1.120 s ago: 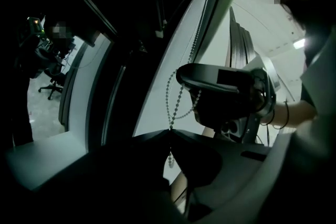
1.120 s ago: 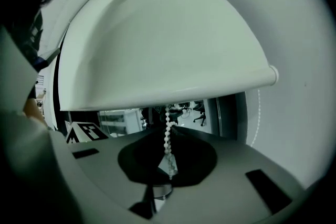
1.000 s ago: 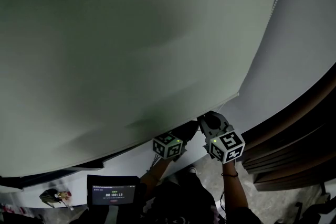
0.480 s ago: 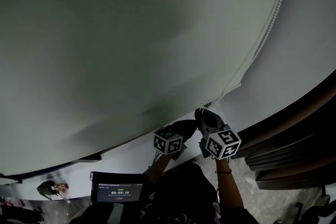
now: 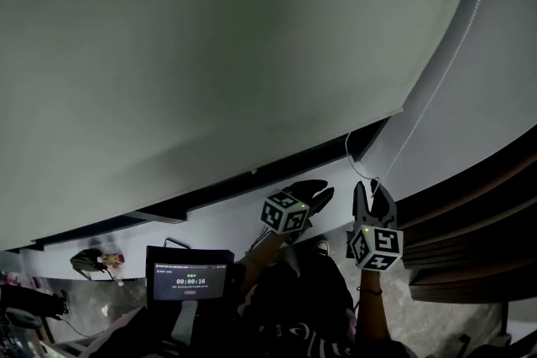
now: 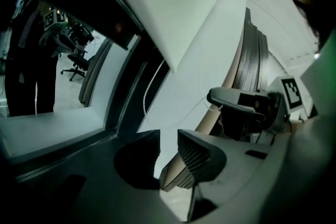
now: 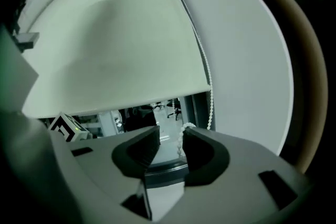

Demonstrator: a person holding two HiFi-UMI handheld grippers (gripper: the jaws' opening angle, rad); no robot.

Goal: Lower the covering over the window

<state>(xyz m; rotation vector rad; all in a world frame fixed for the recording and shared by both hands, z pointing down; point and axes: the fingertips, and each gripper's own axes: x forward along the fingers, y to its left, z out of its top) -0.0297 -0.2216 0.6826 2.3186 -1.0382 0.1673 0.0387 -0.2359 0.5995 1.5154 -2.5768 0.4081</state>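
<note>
Two grippers are hanging just below the blind [image 5: 210,54], which is sitting low over the window, with a dark strip showing under its bottom edge. Your right gripper [image 5: 373,197] has just been opening its jaws. They are standing wide, and the chain [image 7: 180,138] is hanging between them, leaning on the right-hand jaw, unpinched. Your left gripper [image 5: 317,194] has also just been opening, with nothing between its jaws. The chain is running up and down beside the blind's right edge, so your right gripper is the nearer one, while the left is lying to the chain's left.
</note>
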